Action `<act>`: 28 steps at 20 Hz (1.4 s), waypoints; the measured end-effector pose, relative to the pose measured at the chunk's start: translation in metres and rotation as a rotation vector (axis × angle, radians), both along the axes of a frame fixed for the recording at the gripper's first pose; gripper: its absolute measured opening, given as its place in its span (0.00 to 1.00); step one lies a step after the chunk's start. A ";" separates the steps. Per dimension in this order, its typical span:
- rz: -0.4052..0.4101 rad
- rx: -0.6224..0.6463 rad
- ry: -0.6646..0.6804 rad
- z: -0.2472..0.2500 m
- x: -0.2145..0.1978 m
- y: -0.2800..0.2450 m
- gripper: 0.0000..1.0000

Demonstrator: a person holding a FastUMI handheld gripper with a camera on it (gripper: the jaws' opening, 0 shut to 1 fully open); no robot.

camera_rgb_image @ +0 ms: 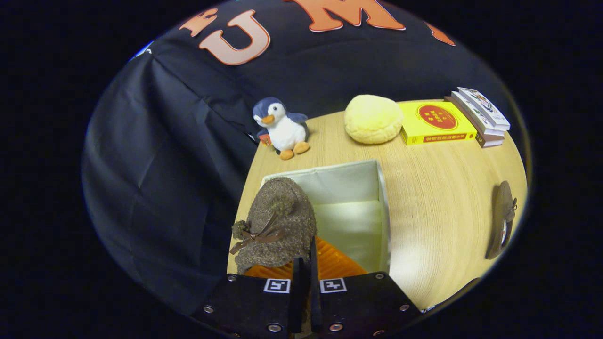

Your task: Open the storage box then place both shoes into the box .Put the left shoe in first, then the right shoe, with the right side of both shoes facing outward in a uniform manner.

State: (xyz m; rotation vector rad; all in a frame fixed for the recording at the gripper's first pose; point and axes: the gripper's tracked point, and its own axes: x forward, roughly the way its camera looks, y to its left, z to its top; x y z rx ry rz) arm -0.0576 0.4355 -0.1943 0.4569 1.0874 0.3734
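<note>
Since the box (351, 207) stands open on the tabletop (438, 197) with its pale inside bare at the far end, the opening step looks done, and the first shoe (275, 223) is on its way in: seen from the gripper view, this fuzzy brown slipper with a small bow hangs over the box's near left corner, its orange ribbed sole turned toward the camera. The gripper (306, 268) has its fingers drawn close together on a thin edge of that shoe, apparently the sole's rim, so I judge it is pinching the shoe rather than merely touching it. Whether this is the left shoe, and whether its right side will face outward, cannot be told from here. A second shoe (501, 219) lies on the tabletop well to the right of the box, untouched, so it is yet to be fetched and set in beside the first. Beyond the box, a toy penguin (282, 127) sits near the far left corner of the tabletop, a yellow cushion (372, 118) lies straight behind the box, and a yellow book (435, 123) with more books (480, 115) stacked on its right lies further along. None of these stands between the box and either shoe; the box's own wall by the held shoe is the only thing likely to catch it.
</note>
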 end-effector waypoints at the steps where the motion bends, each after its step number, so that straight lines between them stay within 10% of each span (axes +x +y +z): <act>1: 0.005 -0.013 0.019 -0.007 -0.001 0.005 0.08; 18: 0.073 -0.112 0.302 -0.083 -0.028 0.044 0.11; 28: 0.152 0.141 0.212 -0.019 -0.035 0.033 0.56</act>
